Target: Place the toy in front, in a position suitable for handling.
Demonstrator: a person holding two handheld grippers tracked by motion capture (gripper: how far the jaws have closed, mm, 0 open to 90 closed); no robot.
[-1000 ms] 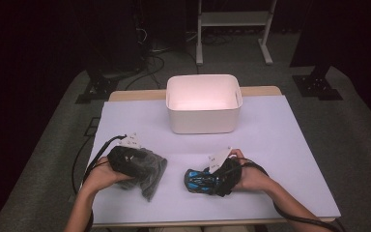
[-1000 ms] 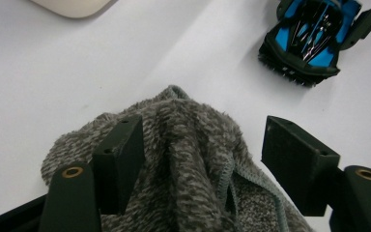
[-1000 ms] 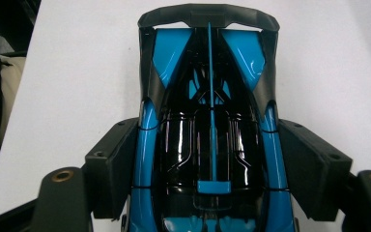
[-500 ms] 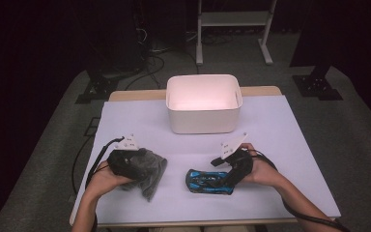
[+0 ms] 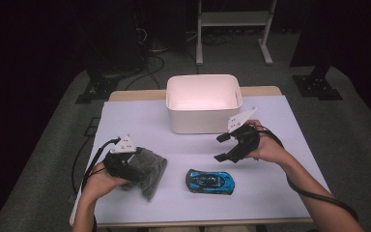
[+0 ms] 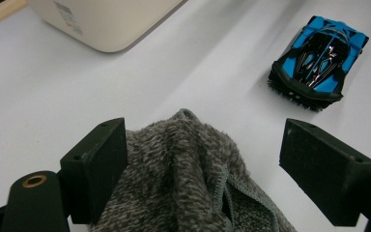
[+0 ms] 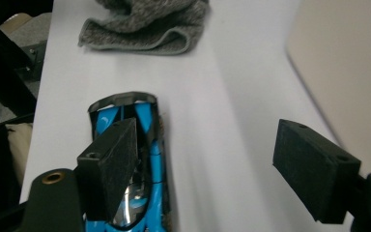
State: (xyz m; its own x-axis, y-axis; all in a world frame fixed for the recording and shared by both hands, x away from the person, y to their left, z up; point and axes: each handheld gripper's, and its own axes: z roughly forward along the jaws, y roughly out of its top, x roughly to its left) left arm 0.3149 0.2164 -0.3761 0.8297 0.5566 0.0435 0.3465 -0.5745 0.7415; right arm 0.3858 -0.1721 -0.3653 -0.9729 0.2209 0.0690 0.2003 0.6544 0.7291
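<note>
- A dark room surrounds a table (image 5: 125,121) with a pale lilac top; stands and cables sit on the grey floor behind it.
- At the left, the left gripper (image 5: 136,164) lies low over a grey towel (image 5: 150,170) bunched on the table. Its jaws have just been opening and now stand wide. In the left gripper view the towel (image 6: 193,179) lies between them, brushing one pad and clear of the other.
- In the middle near the front edge, a blue toy car (image 5: 210,181) sits flat on the table, free of both grippers.
- Behind it, a white tub (image 5: 205,123) stands at the far side.
- At the right, the right gripper (image 5: 227,147) is held above the table, just in front of the tub, jaws spread wide with nothing between them; the car (image 7: 135,164) lies below it.
</note>
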